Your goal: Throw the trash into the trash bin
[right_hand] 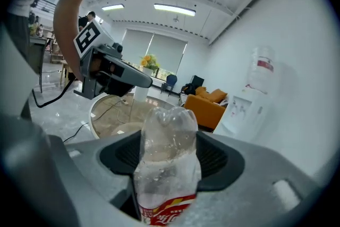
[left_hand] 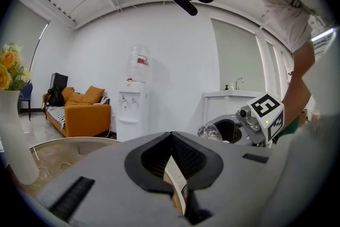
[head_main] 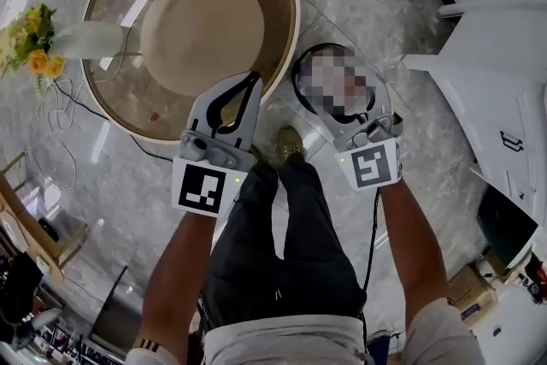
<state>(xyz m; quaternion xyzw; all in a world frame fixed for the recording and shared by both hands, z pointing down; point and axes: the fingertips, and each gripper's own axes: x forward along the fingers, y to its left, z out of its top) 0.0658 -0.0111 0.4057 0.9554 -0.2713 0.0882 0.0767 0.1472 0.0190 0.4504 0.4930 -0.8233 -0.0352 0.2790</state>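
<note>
At the trash bin (left_hand: 223, 130) beside the round glass table (head_main: 115, 90), the right gripper (right_hand: 168, 138) is clamped on a clear plastic bottle (right_hand: 167, 167) (red label at its lower end) — the jaws press its sides, well apart. The left gripper (head_main: 252, 83), just beside it, pinches a thin scrap of paper (left_hand: 175, 181) — its jaws nearly closed together.

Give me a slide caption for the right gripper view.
Right gripper clamps a clear plastic bottle with a red label; left gripper and round glass table beyond.
</note>
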